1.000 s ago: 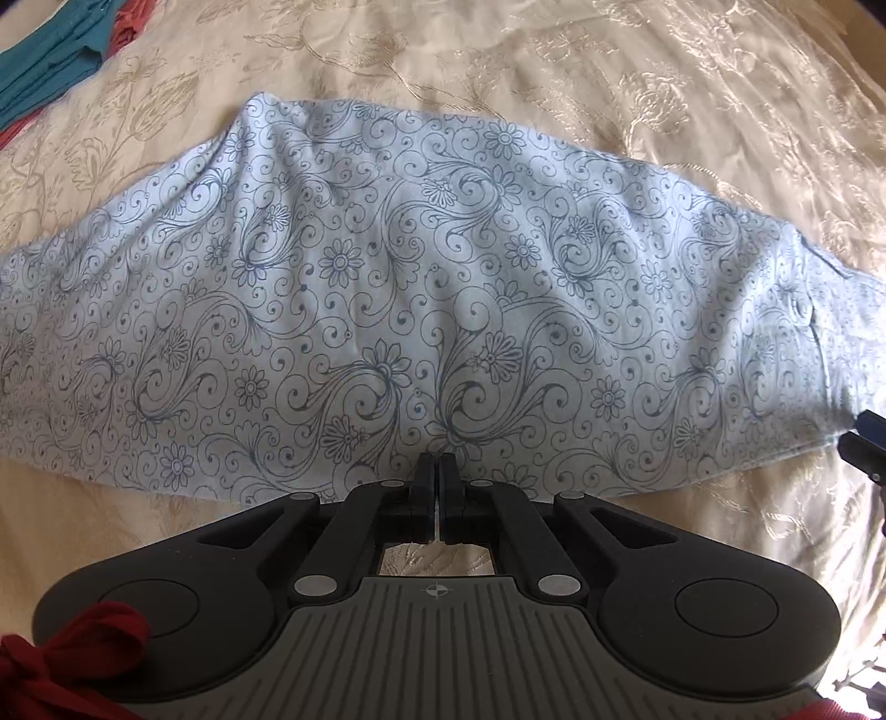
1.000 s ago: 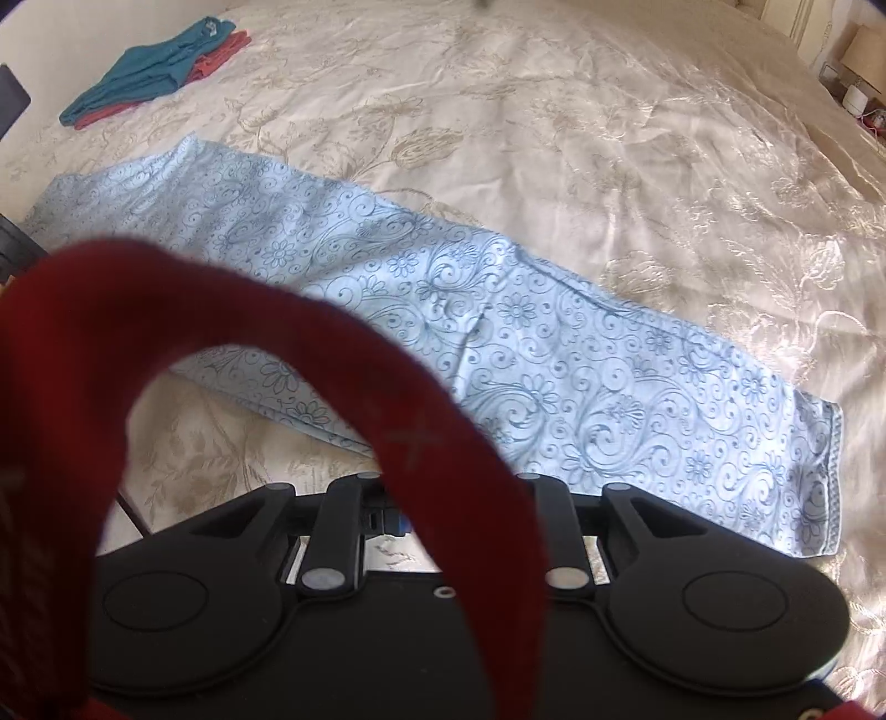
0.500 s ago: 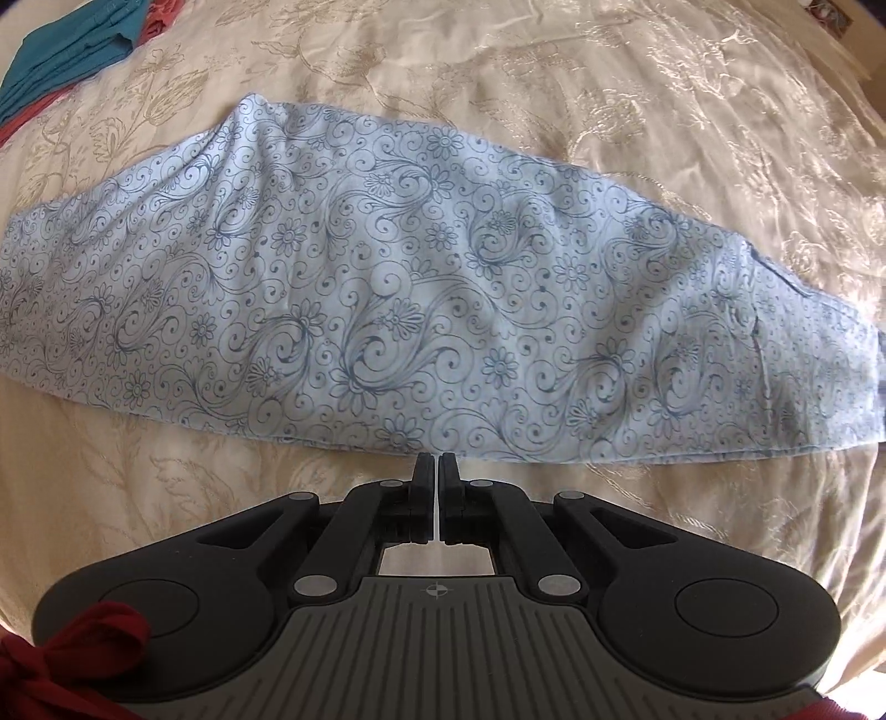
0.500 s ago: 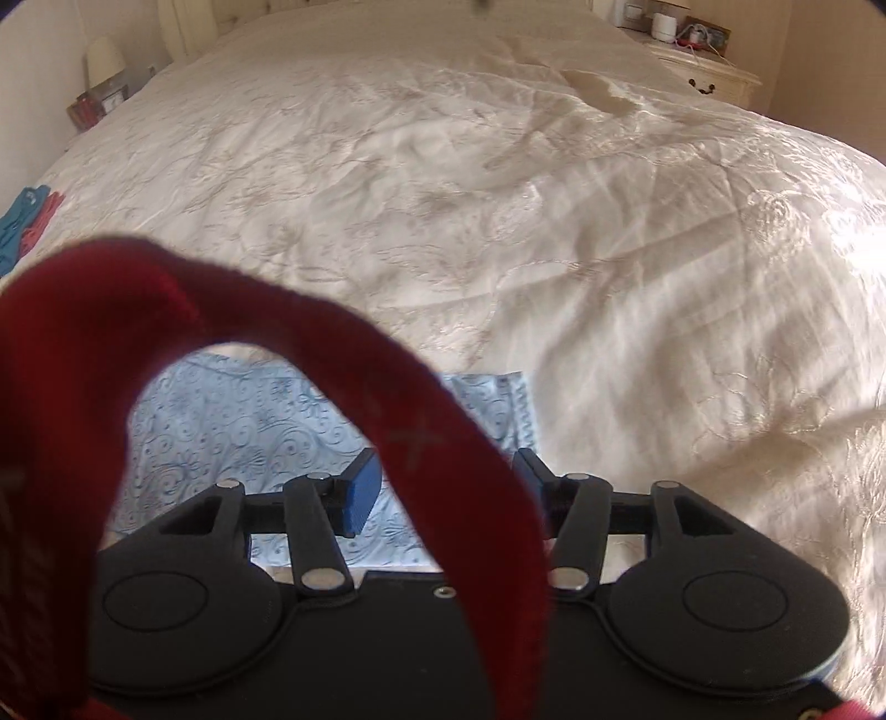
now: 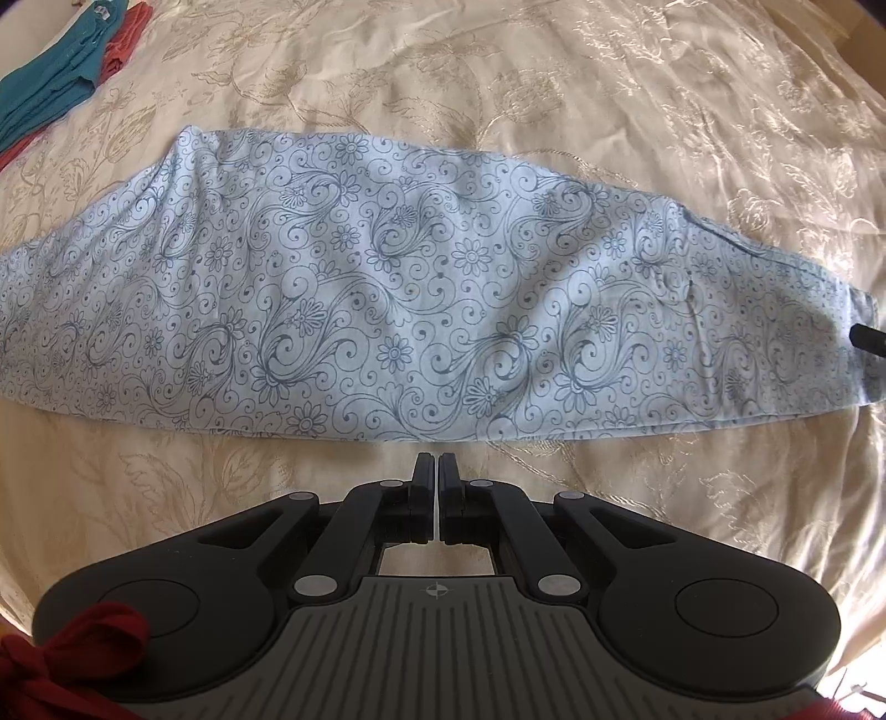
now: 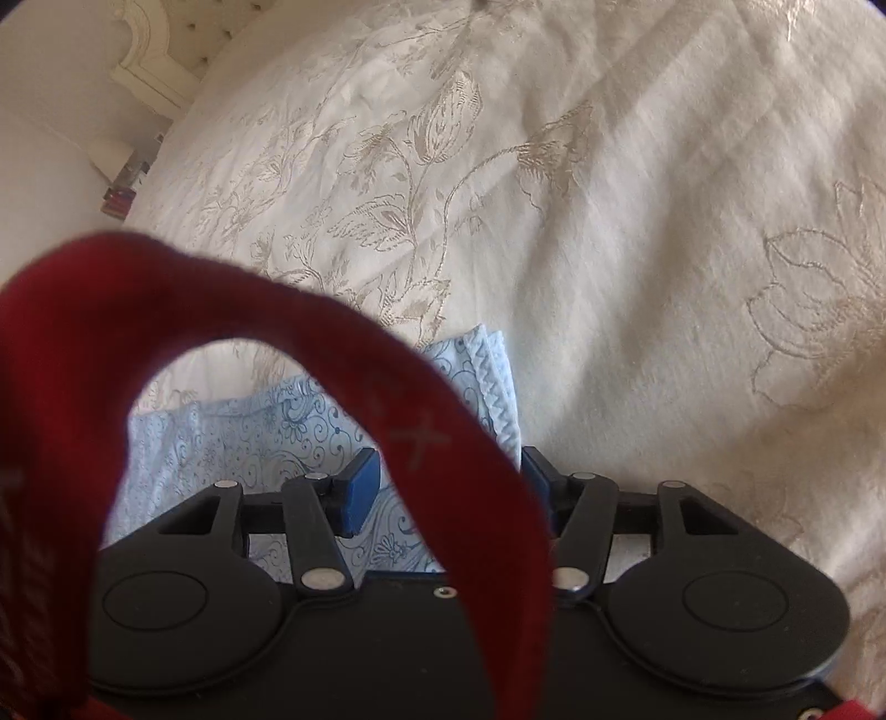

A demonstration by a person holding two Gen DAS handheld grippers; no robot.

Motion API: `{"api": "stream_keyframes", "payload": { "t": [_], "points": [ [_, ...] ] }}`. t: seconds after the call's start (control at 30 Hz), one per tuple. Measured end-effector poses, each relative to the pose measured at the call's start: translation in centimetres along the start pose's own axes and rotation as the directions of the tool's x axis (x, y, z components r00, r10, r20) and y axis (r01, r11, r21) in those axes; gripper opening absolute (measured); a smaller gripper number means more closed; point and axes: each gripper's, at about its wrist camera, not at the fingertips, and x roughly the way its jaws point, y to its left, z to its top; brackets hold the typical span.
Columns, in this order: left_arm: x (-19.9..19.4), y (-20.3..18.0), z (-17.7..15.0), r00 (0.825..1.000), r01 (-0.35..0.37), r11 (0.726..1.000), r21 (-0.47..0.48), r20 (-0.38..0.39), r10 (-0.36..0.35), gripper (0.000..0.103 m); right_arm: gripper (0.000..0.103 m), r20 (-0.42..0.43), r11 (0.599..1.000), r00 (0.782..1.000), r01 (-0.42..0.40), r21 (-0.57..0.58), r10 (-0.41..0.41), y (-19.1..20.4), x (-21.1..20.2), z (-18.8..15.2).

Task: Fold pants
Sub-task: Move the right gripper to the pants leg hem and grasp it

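Daylight streaks the cream bedspread (image 5: 637, 99), its embroidery glinting. Fisheye distortion bends both views, darkening corners. A red strap (image 6: 310, 354) looms blurred and out of focus in the softer right wrist view.

Pale blue pants (image 5: 421, 288) with dark scroll-and-flower print on a cream bedspread (image 5: 637, 94).
Bedspread has tan embroidered leaf and flower outlines. Far left of pants: teal cloth (image 5: 50, 83), coral-red cloth (image 5: 124, 39) beside it. Pants hem stitched in lighter blue zigzag. Left gripper (image 5: 432, 465) black with grey ribbed body; right gripper (image 6: 443, 482) black with blue pads (image 6: 360, 487); dark red strap (image 6: 310, 354) across right wrist view.
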Motion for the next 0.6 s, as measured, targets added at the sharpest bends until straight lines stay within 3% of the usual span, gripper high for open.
{"api": "stream_keyframes", "payload": {
  "t": [0.1,0.23,0.43,0.5,0.57,0.6],
  "points": [
    [0.2,-0.6,0.4,1.000,-0.006,1.000,0.013,-0.005,0.006,0.002,0.062,-0.015,0.999,0.999,-0.040,0.015,0.040,-0.3,0.7,0.6],
    [0.6,-1.5,1.4,1.000,-0.005,1.000,0.026,-0.009,0.005,0.002,0.078,-0.043,0.997,0.996,-0.080,0.019,0.080,-0.1,1.3,1.1],
    [1.1,-3.9,3.5,1.000,0.013,0.997,0.081,0.000,-0.013,0.002,0.085,-0.076,0.999,0.997,-0.031,-0.011,0.030,1.4,2.0,1.3],
    [1.4,-4.8,4.4,1.000,0.023,0.994,0.103,0.004,-0.023,0.002,0.073,-0.102,0.998,0.993,-0.061,-0.022,0.058,1.6,2.2,1.3],
    [1.7,-5.8,5.4,0.999,0.029,0.992,0.125,0.010,-0.031,0.002,0.031,-0.120,0.998,0.992,-0.045,-0.037,0.041,1.8,2.4,1.1],
    [1.9,-6.3,5.8,0.999,0.034,0.990,0.135,0.012,-0.036,0.002,0.024,-0.131,0.998,0.991,-0.042,-0.043,0.036,1.9,2.5,1.0]
  ]
}}
